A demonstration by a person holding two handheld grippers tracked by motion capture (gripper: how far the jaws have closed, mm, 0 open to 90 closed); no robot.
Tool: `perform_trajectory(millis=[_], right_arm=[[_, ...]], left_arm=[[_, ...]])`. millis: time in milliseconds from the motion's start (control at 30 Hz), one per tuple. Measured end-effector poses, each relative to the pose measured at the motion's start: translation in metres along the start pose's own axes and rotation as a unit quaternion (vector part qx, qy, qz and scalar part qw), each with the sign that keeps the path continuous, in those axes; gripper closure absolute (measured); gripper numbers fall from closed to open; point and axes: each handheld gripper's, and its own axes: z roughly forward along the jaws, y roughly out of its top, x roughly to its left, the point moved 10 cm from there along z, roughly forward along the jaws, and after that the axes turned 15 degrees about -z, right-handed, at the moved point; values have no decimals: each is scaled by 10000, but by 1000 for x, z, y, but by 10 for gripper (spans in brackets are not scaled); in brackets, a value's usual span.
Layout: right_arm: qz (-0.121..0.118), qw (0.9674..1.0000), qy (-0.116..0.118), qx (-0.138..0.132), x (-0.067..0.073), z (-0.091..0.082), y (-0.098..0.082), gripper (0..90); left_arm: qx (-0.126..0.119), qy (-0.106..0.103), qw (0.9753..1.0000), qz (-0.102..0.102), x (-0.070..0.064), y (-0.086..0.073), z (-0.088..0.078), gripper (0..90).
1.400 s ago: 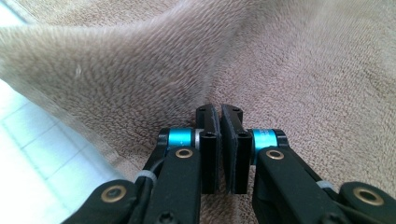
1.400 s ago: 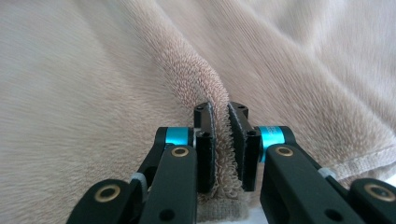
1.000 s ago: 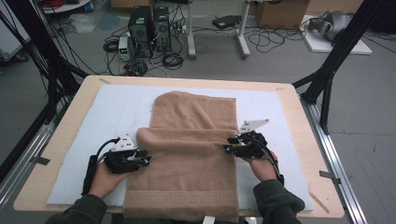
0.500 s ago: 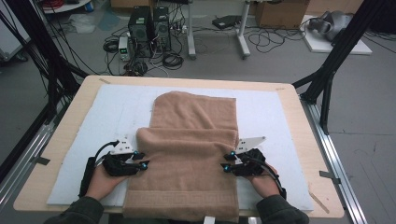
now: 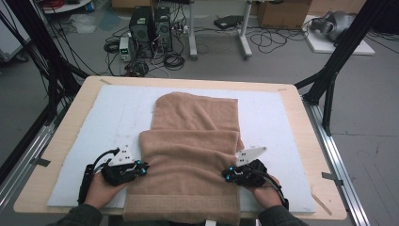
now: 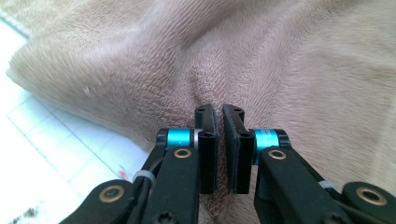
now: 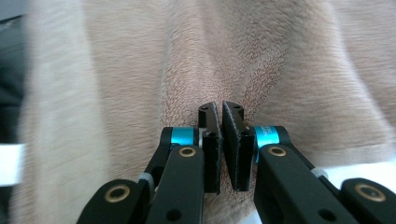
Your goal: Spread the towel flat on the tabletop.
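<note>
**Brown towel on padded table, pinched at both side edges**

High view. One brown towel, folded over itself, lying lengthwise on a pale blue mat that covers a wooden table; the towel's near end hangs over the table's front edge. Left gripper at the towel's left edge, right gripper at its right edge, both level with the lower folded layer. Each is carried in a hand reaching in from the bottom. Beyond the table: computer towers and loose cables on the floor.

Left gripper view. Left gripper: jaws drawn together, having just been closing, with a ridge of towel gathered between the pads. Cloth puckers upward from the grip. Gridded mat visible to the left.

Right gripper view. Right gripper: jaws likewise brought together, having just been closing, clamped on a raised fold of towel. Pile wrinkles radiate from the pads.
</note>
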Motion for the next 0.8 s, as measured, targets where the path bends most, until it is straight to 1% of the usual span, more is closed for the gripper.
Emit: perform_trajectory(millis=[33, 100, 167, 233, 267, 300, 333, 400, 433, 467, 500, 533, 567, 600, 633, 667, 700, 733, 767, 800], right_arm=[[-24, 10000, 29, -14, 6, -2, 0, 861], [-65, 9999, 103, -82, 19, -7, 2, 862], [-109, 9996, 166, -193, 31, -15, 6, 860], [-226, 9985, 287, -405, 43, -25, 15, 844], [-303, 9979, 272, -494, 46, -29, 20, 827], [-330, 9974, 271, -573, 46, -33, 23, 795], [-347, 9967, 197, -705, 43, -38, 29, 757], [-332, 9973, 28, -659, 30, -40, 31, 728], [-344, 9975, -84, -610, 22, -39, 31, 702], [-286, 9981, -163, -523, 13, -36, 29, 696], [-236, 9986, -165, -436, 5, -31, 26, 692], [-138, 9992, -163, -333, -3, -25, 23, 669], [-32, 9995, -226, -223, -11, -19, 19, 655], [51, 9996, -165, -233, -17, -14, 17, 656], [93, 9995, -139, -273, -22, -11, 17, 654], [119, 9995, -228, -196, -29, -7, 16, 644], [151, 9995, -273, -85, -35, -4, 14, 629], [161, 9995, -273, -42, -40, 1, 13, 606], [170, 9993, -314, 72, -44, 6, 10, 580], [170, 9992, -326, 174, -47, 11, 8, 581]], left_arm=[[-37, -15, 10000, 4, -3, -1, -5, 846], [-111, 8, 9999, 87, -10, -4, -15, 846], [-178, -142, 9997, 22, -20, -6, -25, 845], [-209, -306, 9993, 103, -30, -7, -35, 830], [-237, -353, 9991, 89, -32, -6, -37, 787], [-241, -391, 9989, 58, -33, -4, -39, 722], [-265, -389, 9989, 62, -32, -1, -39, 684], [-296, -375, 9989, 2, -27, 6, -34, 636], [-337, -379, 9987, -53, -24, 10, -31, 632], [-337, -380, 9987, -85, -20, 13, -26, 631], [-342, -347, 9987, -157, -15, 15, -20, 630], [-302, -286, 9989, -230, -9, 17, -13, 627], [-262, -292, 9986, -342, -4, 18, -7, 623], [-246, -287, 9985, -403, 0, 19, -1, 623], [-232, -170, 9988, -393, 6, 20, 5, 623], [-214, -126, 9987, -456, 10, 21, 10, 621], [-190, -74, 9987, -470, 14, 22, 15, 610], [-105, 34, 9991, -411, 17, 21, 20, 601], [42, 110, 9991, -409, 20, 18, 26, 596], [212, 116, 9987, -457, 22, 13, 32, 592]])
